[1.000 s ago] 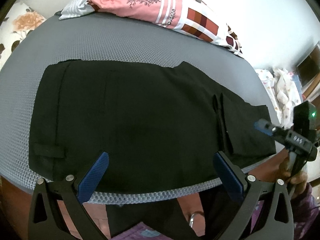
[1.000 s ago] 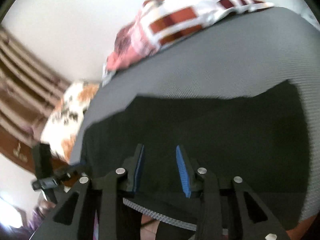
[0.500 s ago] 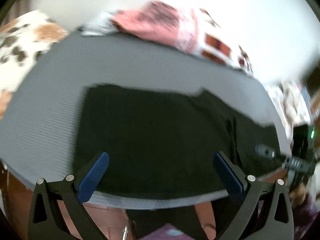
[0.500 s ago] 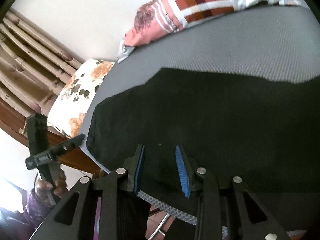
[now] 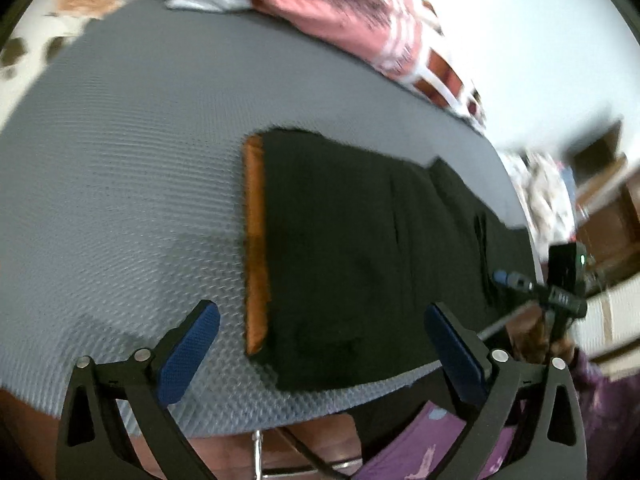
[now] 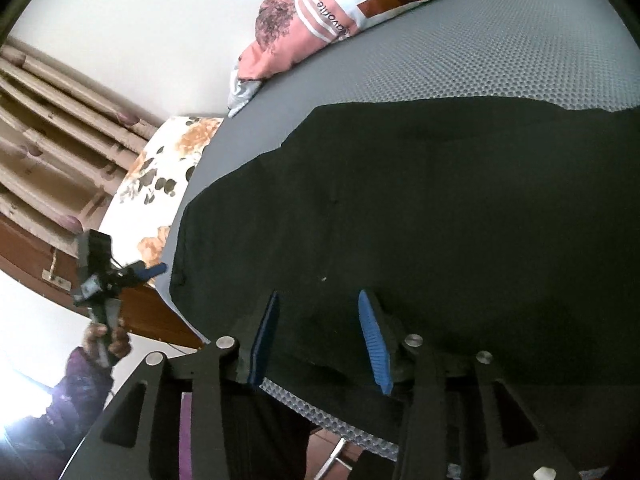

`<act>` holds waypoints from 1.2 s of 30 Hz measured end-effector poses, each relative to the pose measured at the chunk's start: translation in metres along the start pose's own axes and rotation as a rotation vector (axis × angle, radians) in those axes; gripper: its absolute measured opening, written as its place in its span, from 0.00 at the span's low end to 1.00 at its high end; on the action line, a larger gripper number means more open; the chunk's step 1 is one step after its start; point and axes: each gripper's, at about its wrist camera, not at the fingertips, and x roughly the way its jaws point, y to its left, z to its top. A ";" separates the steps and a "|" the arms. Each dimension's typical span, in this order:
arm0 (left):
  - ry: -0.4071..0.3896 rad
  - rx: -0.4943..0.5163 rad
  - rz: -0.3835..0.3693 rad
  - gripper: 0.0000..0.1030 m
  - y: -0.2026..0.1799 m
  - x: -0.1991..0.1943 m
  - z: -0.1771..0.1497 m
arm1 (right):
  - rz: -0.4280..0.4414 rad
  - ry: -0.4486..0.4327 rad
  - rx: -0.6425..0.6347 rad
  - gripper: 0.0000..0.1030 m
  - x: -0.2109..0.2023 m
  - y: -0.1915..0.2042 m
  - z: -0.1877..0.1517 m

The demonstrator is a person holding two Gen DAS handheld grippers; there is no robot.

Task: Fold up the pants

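The black pants lie flat on the grey mat, running along its near edge, with some cloth spilling over that edge below the right tool. That tool's jaws are opening; cloth lies under and between the blue pads, but I can't see them pinching it. The left tool is spread wide and holds nothing, hanging above the near edge of the mat where the bare grey meets the end of the pants.

The trouble I'd expect is at the right side. If the hanging cloth isn't caught cleanly, its weight may drag the pants off the mat, or the tool may bite only the top layer, so the fold comes up lopsided.

On the left, the view is blurred, so I can't judge exactly how the end lies. A pad coming down on mat instead of cloth would miss the grip altogether.

The pillow at the far side sits well apart and shouldn't interfere.
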 end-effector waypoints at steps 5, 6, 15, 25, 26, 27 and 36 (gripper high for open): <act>0.099 0.090 -0.106 0.93 -0.007 0.028 0.012 | -0.003 -0.004 -0.015 0.55 0.003 0.008 -0.001; 0.107 0.071 -0.142 0.93 -0.005 0.030 0.017 | -0.001 -0.006 -0.017 0.59 0.004 0.009 -0.001; 0.061 0.052 -0.099 0.73 -0.013 0.039 0.030 | -0.001 -0.024 -0.035 0.77 0.006 0.018 -0.005; 0.083 0.062 -0.049 0.76 -0.017 0.043 0.034 | 0.002 -0.033 -0.057 0.84 0.008 0.025 -0.007; 0.083 0.050 -0.057 0.76 -0.016 0.043 0.034 | 0.005 -0.034 -0.051 0.84 0.008 0.024 -0.007; 0.079 0.034 -0.068 0.76 -0.014 0.044 0.035 | 0.010 -0.036 -0.044 0.84 0.008 0.023 -0.007; -0.040 0.003 -0.065 0.11 -0.019 0.018 0.029 | 0.010 -0.046 -0.049 0.87 0.009 0.025 -0.009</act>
